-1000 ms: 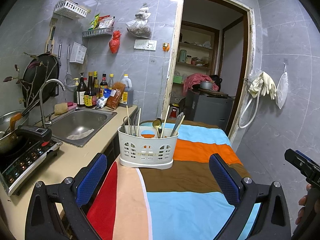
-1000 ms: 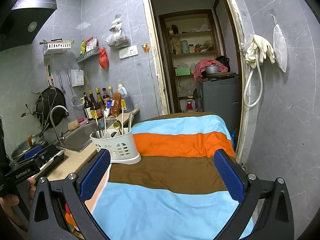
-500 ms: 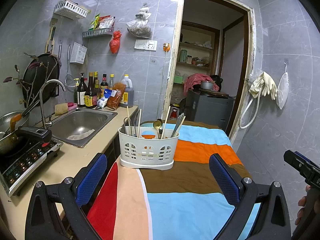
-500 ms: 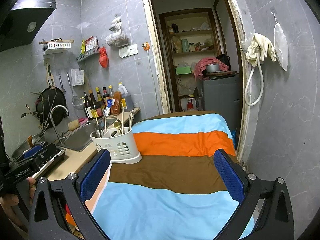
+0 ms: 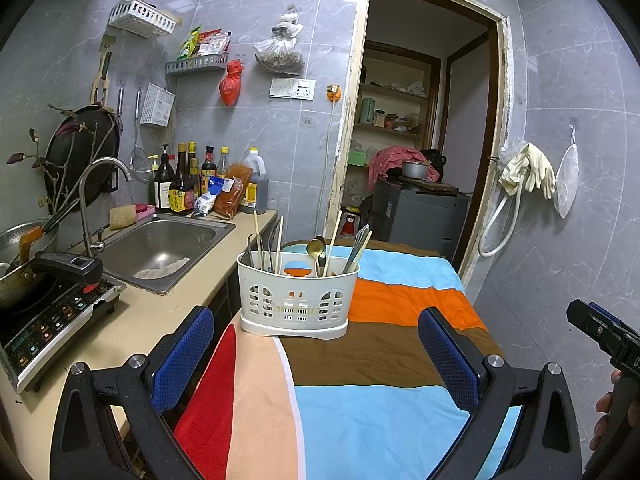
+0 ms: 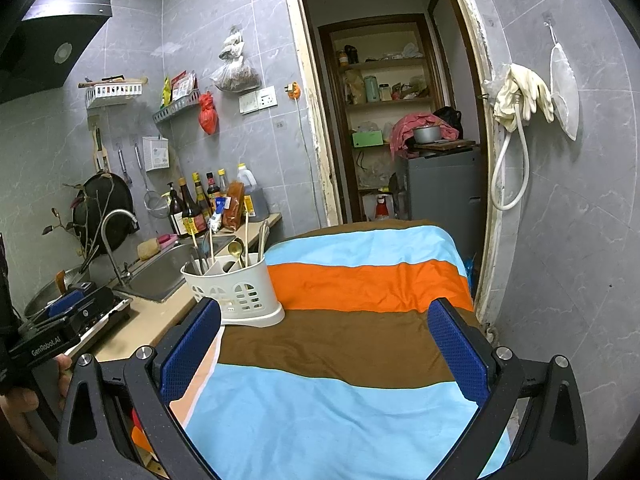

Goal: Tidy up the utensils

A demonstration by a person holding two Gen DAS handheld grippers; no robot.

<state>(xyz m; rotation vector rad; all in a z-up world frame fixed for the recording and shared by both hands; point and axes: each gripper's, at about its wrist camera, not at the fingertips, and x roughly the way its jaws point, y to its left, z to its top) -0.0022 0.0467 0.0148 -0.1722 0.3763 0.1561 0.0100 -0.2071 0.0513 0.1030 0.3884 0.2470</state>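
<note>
— Step? Seemingly done: utensils (image 5: 320,250) standing in white caddy (image 5: 296,296) on striped cloth (image 5: 380,360).
— Jaws? Both spread wide, empty, hovering near. Next: probably nothing, or checking.

Left wrist view looks forward and slightly down over the striped cloth (image 5: 360,360), caddy (image 5: 296,296) near and centred, sink (image 5: 160,244) at left. Right wrist view sits further right, same heading, caddy (image 6: 236,292) off to left. Both share cloth, caddy, counter, doorway (image 5: 420,140).
</note>
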